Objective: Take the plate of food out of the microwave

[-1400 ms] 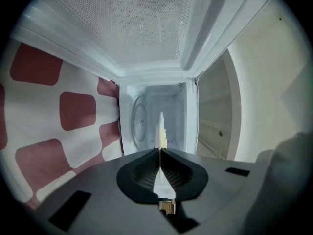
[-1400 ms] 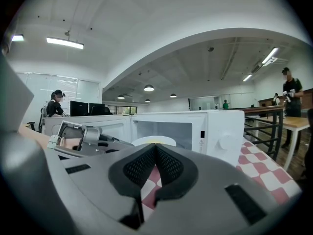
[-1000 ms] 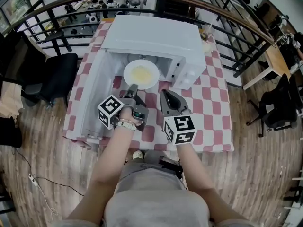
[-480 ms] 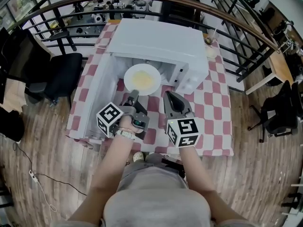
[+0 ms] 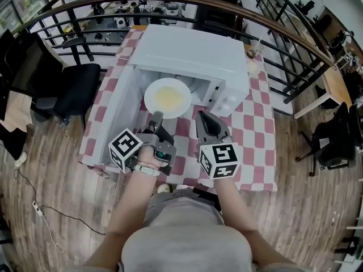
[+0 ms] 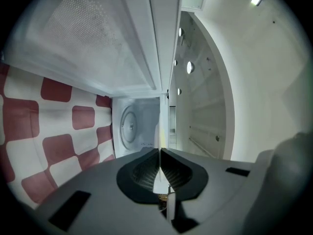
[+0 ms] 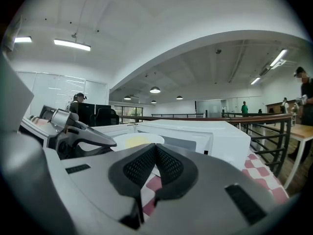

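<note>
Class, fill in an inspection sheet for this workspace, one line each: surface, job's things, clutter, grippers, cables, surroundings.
Surface: table under a red-and-white checked cloth.
Job's things: white microwave, its door open to the left; plate of yellow food at its opening.
Clutter: a cup on the table's far right corner.
Grippers: left gripper shut on the plate's near rim; right gripper shut, empty, beside it over the cloth.
Cables: one cable on the floor at the left.
Surroundings: wood floor, curved railing, black chair at the left, people far off.
</note>
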The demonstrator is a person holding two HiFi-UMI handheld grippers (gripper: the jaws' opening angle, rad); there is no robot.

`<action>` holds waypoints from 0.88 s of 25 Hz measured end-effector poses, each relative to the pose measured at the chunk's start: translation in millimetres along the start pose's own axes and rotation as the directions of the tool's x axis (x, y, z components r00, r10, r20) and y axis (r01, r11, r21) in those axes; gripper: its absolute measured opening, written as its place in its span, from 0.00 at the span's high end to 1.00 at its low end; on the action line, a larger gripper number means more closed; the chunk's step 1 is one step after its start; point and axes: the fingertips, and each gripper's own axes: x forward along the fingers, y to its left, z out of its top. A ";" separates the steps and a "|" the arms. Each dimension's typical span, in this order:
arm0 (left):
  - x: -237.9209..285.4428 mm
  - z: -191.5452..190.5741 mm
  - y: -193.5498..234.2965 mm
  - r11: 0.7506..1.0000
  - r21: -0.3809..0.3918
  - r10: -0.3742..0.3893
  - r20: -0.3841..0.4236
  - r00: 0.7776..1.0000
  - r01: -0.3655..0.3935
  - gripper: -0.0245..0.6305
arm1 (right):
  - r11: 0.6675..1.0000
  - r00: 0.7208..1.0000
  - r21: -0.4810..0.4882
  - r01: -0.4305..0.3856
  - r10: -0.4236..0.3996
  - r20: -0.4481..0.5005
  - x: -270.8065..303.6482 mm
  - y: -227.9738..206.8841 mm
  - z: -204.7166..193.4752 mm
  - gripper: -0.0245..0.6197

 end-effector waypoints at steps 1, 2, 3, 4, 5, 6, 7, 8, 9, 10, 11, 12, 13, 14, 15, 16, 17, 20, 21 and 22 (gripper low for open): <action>-1.9 -0.2 -3.4 1.000 0.002 -0.001 0.004 1.000 0.001 0.94 | 1.000 1.000 -0.008 -0.002 0.002 -0.002 0.1 0.4 0.4 0.92; -3.8 -0.3 -6.8 1.000 0.003 -0.003 0.007 1.000 0.003 0.94 | 1.000 1.000 -0.014 -0.003 0.003 -0.003 0.1 1.0 0.7 0.92; -5.4 -0.5 -10.2 1.000 0.003 -0.007 0.011 1.000 0.007 0.94 | 1.000 1.000 -0.019 -0.006 0.006 -0.004 0.0 1.8 1.1 0.92; -6.5 -0.6 -13.4 1.000 0.002 -0.012 0.014 1.000 0.012 0.94 | 1.000 1.000 -0.021 -0.009 0.009 -0.004 -0.2 2.5 1.8 0.92; -7.1 -0.7 -16.5 1.000 0.000 -0.019 0.017 1.000 0.019 0.94 | 1.000 1.000 -0.021 -0.012 0.012 -0.003 -0.3 2.9 2.8 0.92; -6.9 -1.0 -19.6 1.000 -0.001 -0.026 0.018 0.999 0.026 0.94 | 1.000 1.000 -0.020 -0.014 0.014 -0.002 -0.5 2.8 4.2 0.92; -6.2 -1.4 -22.7 0.999 -0.001 -0.033 0.019 0.999 0.033 0.94 | 1.000 1.000 -0.019 -0.016 0.016 0.001 -0.7 2.5 6.1 0.92; -5.2 -2.0 -25.5 0.999 0.000 -0.040 0.018 0.999 0.040 0.94 | 1.000 1.000 -0.017 -0.018 0.018 0.005 -1.0 2.3 8.2 0.92; -4.2 -2.6 -27.9 0.999 0.000 -0.045 0.017 0.999 0.045 0.94 | 1.000 1.000 -0.016 -0.019 0.019 0.009 -1.3 2.1 10.4 0.92; -3.1 -3.1 -29.8 0.999 0.001 -0.049 0.017 0.999 0.049 0.94 | 1.000 1.000 -0.016 -0.021 0.021 0.013 -1.5 2.1 12.5 0.92; -1.8 -3.5 -31.4 0.999 0.000 -0.052 0.017 0.998 0.052 0.94 | 1.000 1.000 -0.016 -0.021 0.022 0.017 -1.5 1.8 14.4 0.92; -0.3 -4.0 -32.7 0.998 0.001 -0.055 0.017 0.998 0.055 0.94 | 1.000 1.000 -0.017 -0.021 0.022 0.019 -1.4 1.1 16.1 0.92; 1.4 -4.5 -33.9 0.998 0.001 -0.058 0.018 0.998 0.058 0.94 | 1.000 1.000 -0.016 -0.020 0.021 0.022 -1.2 0.1 17.4 0.92; 3.3 -5.0 -34.8 0.998 0.003 -0.060 0.018 0.998 0.060 0.94 | 1.000 1.000 -0.015 -0.019 0.020 0.025 -0.8 -1.1 18.5 0.92; 5.2 -5.4 -35.7 0.998 0.005 -0.062 0.018 0.998 0.062 0.94 | 1.000 0.999 -0.014 -0.019 0.019 0.028 -0.4 -2.2 19.6 0.92; 7.2 -5.9 -36.8 0.998 0.008 -0.065 0.017 0.998 0.065 0.94 | 1.000 0.999 -0.013 -0.019 0.020 0.032 0.1 -3.1 20.7 0.92; 9.2 -6.4 -38.0 0.998 0.012 -0.068 0.017 0.998 0.068 0.94 | 1.000 0.999 -0.011 -0.020 0.020 0.036 0.5 -3.7 21.8 0.92; 15.4 -6.8 -41.3 0.997 0.020 -0.075 0.015 0.997 0.075 0.94 | 1.000 0.998 0.001 -0.023 0.023 0.052 1.5 -4.3 26.2 0.92; 17.8 -7.0 -42.5 0.997 0.020 -0.078 0.015 0.997 0.078 0.94 | 1.000 0.998 0.004 -0.024 0.024 0.057 1.9 -4.4 27.7 0.92; 20.2 -7.5 -43.7 0.997 0.020 -0.080 0.014 0.997 0.080 0.94 | 1.000 0.998 0.004 -0.025 0.025 0.061 2.4 -4.6 29.1 0.92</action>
